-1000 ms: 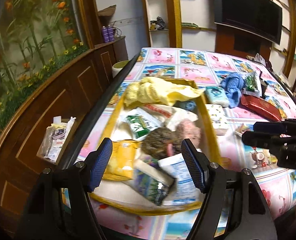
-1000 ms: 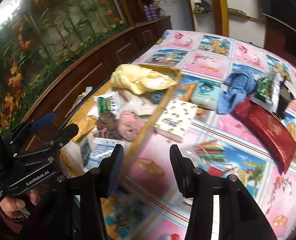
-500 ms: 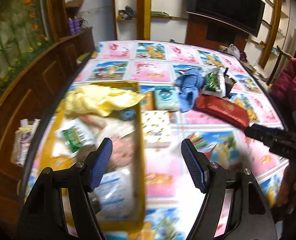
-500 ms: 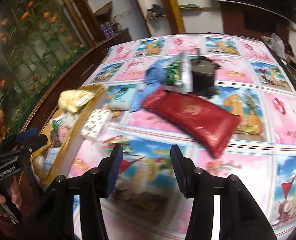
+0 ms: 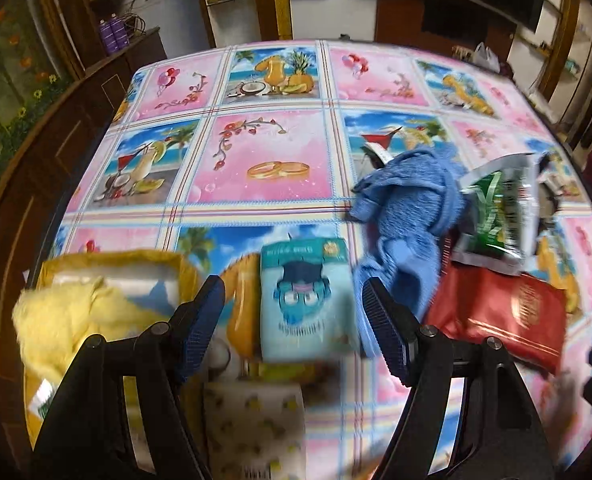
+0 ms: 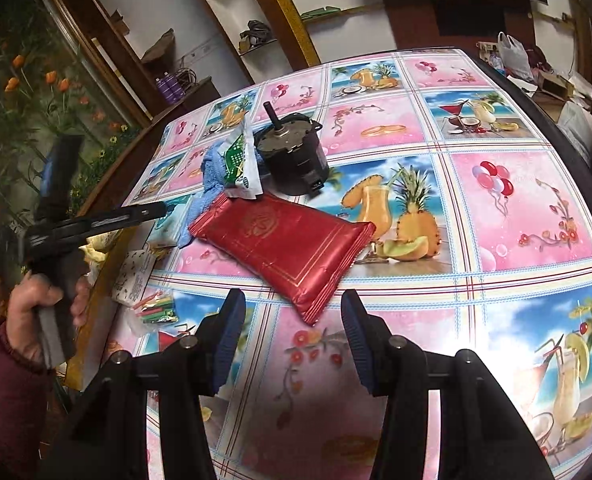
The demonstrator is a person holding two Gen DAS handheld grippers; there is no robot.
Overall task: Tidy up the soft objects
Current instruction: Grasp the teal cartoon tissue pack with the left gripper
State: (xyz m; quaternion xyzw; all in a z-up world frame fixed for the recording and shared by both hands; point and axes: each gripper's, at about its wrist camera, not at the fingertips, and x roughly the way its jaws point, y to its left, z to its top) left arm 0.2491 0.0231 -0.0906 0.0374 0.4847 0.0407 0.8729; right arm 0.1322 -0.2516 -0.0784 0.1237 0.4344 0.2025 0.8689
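Little writing can be read. The red foil packet [image 6: 282, 246] carries a round gold seal whose letters are too small to make out; the green-and-silver pouch [image 5: 497, 216] shows a barcode and blurred print; the teal tissue pack [image 5: 305, 300] has a cartoon face under an unreadable heading.

In the left wrist view the lower part is motion-blurred: a white patterned pack [image 5: 256, 428] at bottom centre is smeared, and the yellow cloth [image 5: 64, 320] at lower left lies in the yellow tray [image 5: 168, 258], both cut off by the gripper's frame. The blue towel [image 5: 409, 216] lies crumpled right of centre, touching the pouch and overlapping the red packet's top edge.

The left gripper [image 5: 294, 326] hangs with jaws wide and nothing between them, framing the tissue pack. The right gripper [image 6: 292, 340] stands moderately open and bare, the red packet's corner just above the gap.

A black motor [image 6: 292, 160] stands behind the pouch in the right wrist view. A packet of coloured sticks [image 6: 154, 308] lies at left, near a hand [image 6: 36, 312] gripping the other tool's handle.
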